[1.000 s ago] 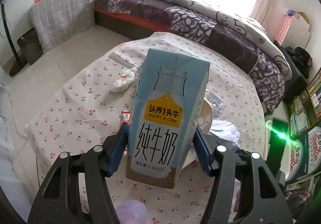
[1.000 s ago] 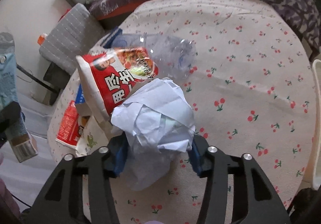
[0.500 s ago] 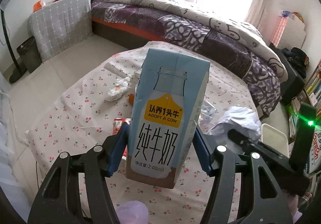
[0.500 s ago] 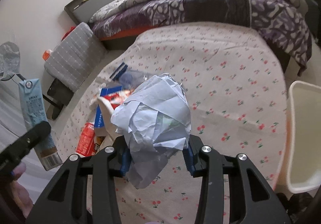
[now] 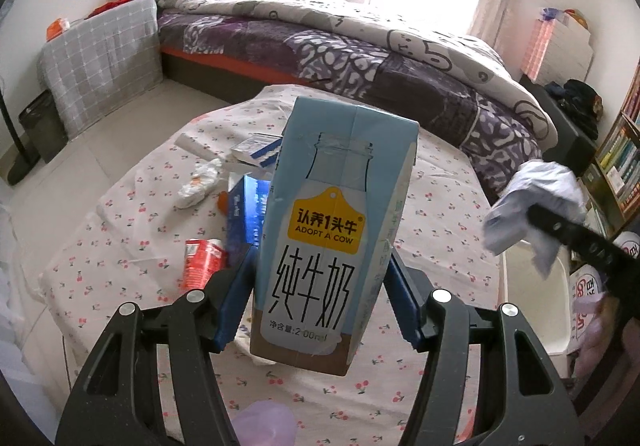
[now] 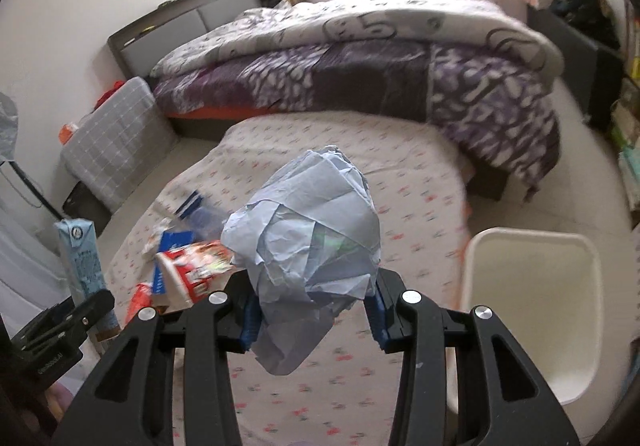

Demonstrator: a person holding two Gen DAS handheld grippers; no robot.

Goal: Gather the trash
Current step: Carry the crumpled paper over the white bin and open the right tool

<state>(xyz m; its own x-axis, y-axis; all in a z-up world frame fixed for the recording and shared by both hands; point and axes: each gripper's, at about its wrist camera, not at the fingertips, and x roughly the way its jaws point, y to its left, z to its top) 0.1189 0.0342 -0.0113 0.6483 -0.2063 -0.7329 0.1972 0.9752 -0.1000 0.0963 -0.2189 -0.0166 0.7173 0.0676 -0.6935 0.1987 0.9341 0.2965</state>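
Note:
My left gripper [image 5: 320, 298] is shut on a tall pale-blue milk carton [image 5: 332, 230] and holds it upright above the table [image 5: 436, 214]; the carton also shows in the right wrist view [image 6: 82, 258]. My right gripper [image 6: 312, 316] is shut on a crumpled ball of pale paper [image 6: 312, 242], held in the air near the table's right edge; the paper also shows in the left wrist view [image 5: 528, 202]. A white bin [image 6: 532, 310] stands on the floor to the right of the table; in the left wrist view it [image 5: 532, 310] is below the paper.
On the cherry-print tablecloth lie a red carton [image 5: 204, 258], a blue box [image 5: 244, 214], a crumpled tissue [image 5: 200, 182], a small white box [image 5: 256, 150] and a red snack bag [image 6: 188, 274]. A bed [image 5: 360, 46] stands behind the table, and a bookshelf [image 5: 620, 166] to the right.
Both grippers have risen from the table with their loads. The right gripper has carried the paper ball to the right, toward the white bin.

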